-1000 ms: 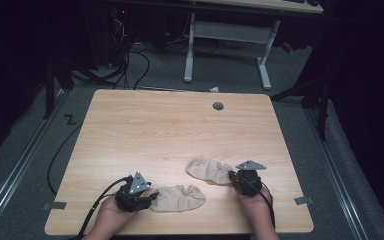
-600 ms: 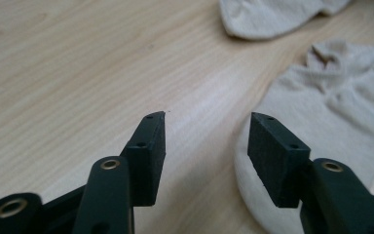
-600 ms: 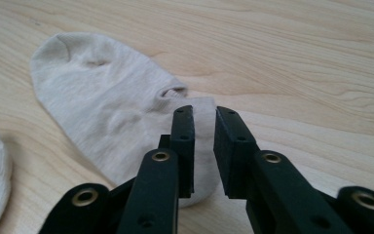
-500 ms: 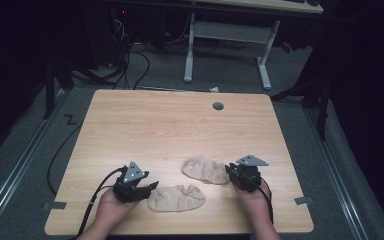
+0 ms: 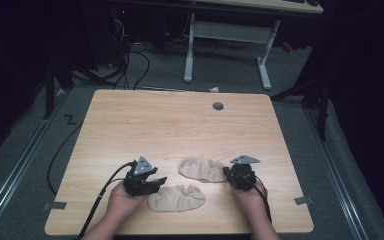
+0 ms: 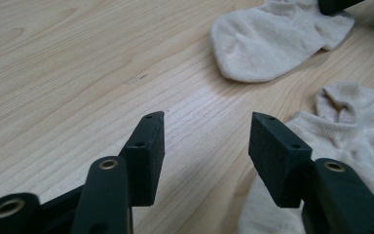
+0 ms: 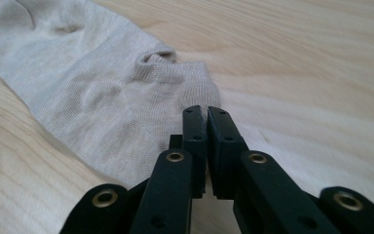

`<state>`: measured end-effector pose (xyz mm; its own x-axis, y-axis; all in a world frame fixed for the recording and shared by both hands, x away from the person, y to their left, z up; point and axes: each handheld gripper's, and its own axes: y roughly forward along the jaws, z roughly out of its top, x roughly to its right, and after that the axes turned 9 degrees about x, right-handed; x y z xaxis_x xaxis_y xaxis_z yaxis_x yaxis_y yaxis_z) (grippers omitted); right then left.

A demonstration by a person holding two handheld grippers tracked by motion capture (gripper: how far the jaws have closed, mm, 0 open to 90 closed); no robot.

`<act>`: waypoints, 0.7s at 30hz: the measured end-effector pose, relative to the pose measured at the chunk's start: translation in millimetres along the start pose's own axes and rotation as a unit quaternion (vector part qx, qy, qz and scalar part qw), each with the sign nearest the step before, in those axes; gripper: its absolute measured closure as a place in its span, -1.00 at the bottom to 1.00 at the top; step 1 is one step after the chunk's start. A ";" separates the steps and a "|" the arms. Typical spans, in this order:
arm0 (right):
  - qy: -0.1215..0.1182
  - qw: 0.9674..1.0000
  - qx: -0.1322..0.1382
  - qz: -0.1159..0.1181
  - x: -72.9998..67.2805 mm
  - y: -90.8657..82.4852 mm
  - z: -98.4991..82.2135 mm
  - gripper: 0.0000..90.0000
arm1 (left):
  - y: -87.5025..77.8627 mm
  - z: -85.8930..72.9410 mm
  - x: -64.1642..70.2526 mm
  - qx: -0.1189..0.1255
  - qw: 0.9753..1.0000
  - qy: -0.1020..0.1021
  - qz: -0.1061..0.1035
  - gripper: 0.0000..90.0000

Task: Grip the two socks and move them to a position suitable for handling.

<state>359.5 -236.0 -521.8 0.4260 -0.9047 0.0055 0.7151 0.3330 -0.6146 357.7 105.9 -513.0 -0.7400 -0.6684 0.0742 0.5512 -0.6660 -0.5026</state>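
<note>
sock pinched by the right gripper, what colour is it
Plain beige sock, no pattern; clearest in the right gripper view.

Two beige ankle socks: far sock (image 5: 202,169) flat, near sock (image 5: 176,198) rumpled (cuff open).

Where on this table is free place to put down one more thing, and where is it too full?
The far half of the table is bare wood, from the round grommet hole down to the socks. The near edge is crowded: left gripper, near sock, far sock and right gripper lie close together.
</note>
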 end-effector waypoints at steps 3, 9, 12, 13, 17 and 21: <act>-0.023 1.000 0.000 0.005 -11.3 9.2 7.2 0.94 | -1.4 -2.0 -4.5 0.001 1.000 -0.009 0.005 0.08; -0.060 0.998 0.002 0.034 -44.3 30.7 23.1 0.93 | -6.0 -3.6 -12.4 0.003 1.000 -0.009 0.021 0.09; -0.077 0.996 0.004 0.051 -56.5 37.0 27.5 0.93 | -6.2 -5.2 -19.3 -0.001 0.999 -0.017 0.032 0.09; -0.077 0.996 0.004 0.051 -56.5 37.0 27.5 0.93 | -6.2 -5.2 -19.3 -0.001 0.999 -0.017 0.032 0.09; -0.072 0.995 0.015 0.063 -62.1 36.6 30.4 0.64 | 0.0 -8.2 -29.8 -0.010 0.999 -0.034 0.038 0.28; -0.040 0.997 0.029 0.062 -57.0 29.4 29.6 0.55 | 8.7 -12.8 -29.3 -0.020 0.999 -0.034 0.036 0.52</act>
<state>372.7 -166.8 -516.8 0.5535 -0.8329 -0.0032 0.6850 0.4574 -0.5671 379.3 123.9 -530.6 -0.6703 -0.7363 0.0929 0.5856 -0.6017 -0.5431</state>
